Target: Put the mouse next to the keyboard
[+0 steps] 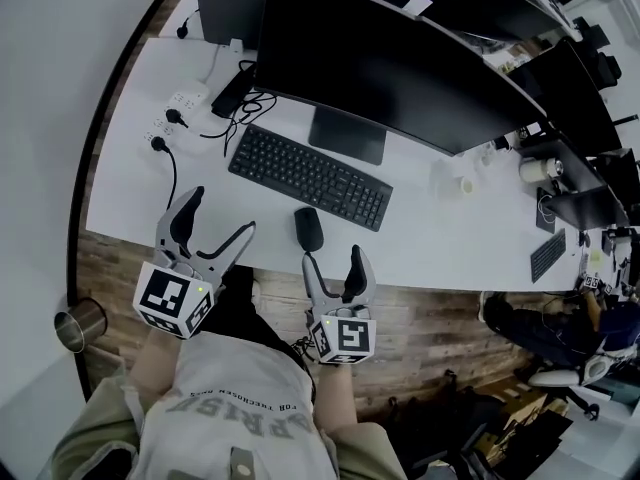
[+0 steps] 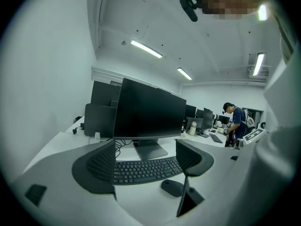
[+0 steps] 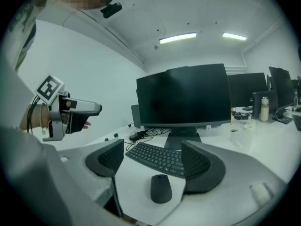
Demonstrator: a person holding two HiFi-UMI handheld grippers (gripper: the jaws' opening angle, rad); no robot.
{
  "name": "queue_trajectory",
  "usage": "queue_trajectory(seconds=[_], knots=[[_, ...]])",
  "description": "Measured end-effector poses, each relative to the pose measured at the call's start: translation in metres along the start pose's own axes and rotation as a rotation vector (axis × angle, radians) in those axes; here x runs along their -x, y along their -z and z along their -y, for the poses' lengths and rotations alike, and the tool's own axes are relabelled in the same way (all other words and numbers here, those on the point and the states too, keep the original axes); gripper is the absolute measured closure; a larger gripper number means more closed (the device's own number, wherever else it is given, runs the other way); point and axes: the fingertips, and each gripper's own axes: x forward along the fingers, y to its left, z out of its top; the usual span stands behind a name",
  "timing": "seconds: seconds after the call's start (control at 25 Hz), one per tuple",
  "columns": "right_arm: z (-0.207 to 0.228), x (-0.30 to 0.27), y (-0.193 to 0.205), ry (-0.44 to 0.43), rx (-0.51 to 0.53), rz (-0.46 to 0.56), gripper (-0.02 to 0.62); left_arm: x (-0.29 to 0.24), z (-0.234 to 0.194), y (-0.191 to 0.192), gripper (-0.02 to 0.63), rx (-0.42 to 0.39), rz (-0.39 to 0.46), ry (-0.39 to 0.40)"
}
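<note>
A black mouse [image 1: 309, 228] [image 3: 161, 188] [image 2: 172, 187] lies on the white desk [image 1: 440, 253] just in front of the black keyboard [image 1: 309, 176] [image 3: 160, 157] [image 2: 143, 169], near its right half. My right gripper [image 1: 334, 262] is open, above the desk's near edge, a short way behind the mouse; nothing is between its fingers. My left gripper [image 1: 218, 220] is open too, over the desk edge to the left of the mouse, and holds nothing.
A wide black monitor [image 1: 385, 68] stands behind the keyboard. Cables and a power strip [image 1: 185, 103] lie at the back left. A metal cup [image 1: 78, 323] sits on the wooden floor at left. Another person [image 2: 235, 124] stands at distant desks.
</note>
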Motion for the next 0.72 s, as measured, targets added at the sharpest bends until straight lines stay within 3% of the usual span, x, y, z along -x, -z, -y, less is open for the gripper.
queue_trajectory(seconds=[0.72], knots=[[0.020, -0.084, 0.141, 0.000, 0.141, -0.472, 0.222, -0.053, -0.042, 0.006, 0.221, -0.006, -0.100, 0.006]])
